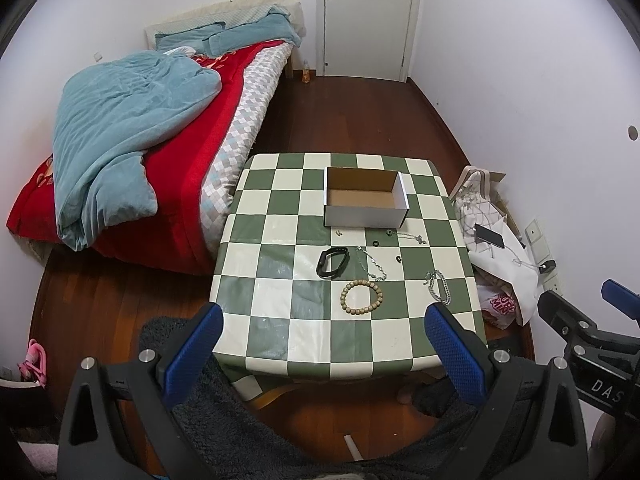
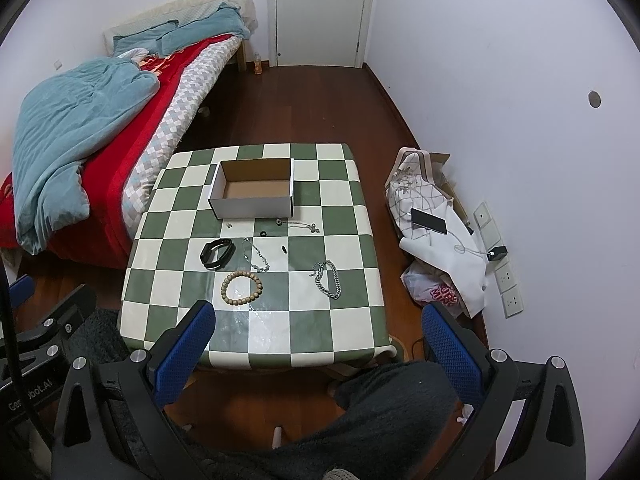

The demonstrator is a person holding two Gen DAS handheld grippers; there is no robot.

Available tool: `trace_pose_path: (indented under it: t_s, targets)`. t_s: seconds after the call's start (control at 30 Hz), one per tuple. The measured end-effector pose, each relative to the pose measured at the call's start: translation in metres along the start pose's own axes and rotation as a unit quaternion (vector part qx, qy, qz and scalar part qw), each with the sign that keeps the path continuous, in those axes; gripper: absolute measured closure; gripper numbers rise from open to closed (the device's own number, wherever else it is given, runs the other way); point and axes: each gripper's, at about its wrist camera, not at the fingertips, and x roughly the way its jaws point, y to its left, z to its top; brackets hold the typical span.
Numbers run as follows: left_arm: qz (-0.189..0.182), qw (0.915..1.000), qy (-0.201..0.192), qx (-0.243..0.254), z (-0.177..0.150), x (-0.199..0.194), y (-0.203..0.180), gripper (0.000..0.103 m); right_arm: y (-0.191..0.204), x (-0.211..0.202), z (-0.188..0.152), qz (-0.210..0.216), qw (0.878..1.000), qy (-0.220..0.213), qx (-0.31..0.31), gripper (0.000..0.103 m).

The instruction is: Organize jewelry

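Jewelry is all lying loose on the table (image 1: 280, 320); nothing is sitting in the box (image 1: 365, 200) yet, whose brown floor is showing bare in both views. Progress, as I am judging it: not started, every piece left to move.

Inventory, placed by the left wrist view:
- wooden bead bracelet (image 1: 361, 298), lower centre of the frame, nearest the grippers
- black band (image 1: 330, 263), just up and left of the beads
- thin silver chain (image 1: 371, 263), between the band and the frame centre-right
- heavy silver link bracelet (image 1: 439, 287), right of the beads, well apart from them
- pendant necklace (image 1: 408, 236), just below the box's front wall
- several small dark rings or studs are scattering between these; too small to identify.

Left gripper (image 1: 324, 344) is hovering at the near table edge, jaws spread wide and holding nothing. Right gripper (image 2: 320, 344) is doing likewise in its own view, jaws released and empty, well short of any piece.

Remaining, by my estimate: pick each item and drop it in the box, beads likely easiest first.
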Motion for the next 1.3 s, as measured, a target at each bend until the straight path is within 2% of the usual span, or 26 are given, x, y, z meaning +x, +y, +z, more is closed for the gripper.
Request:
trace_pose_path:
  t_s: [1.3]
  targets:
    - [-0.002, 1.0000, -0.008, -0.001, 0.001, -0.008, 0.005, 0.000, 0.002, -0.012, 0.006, 0.001, 1.000, -0.013, -0.002, 0.000]
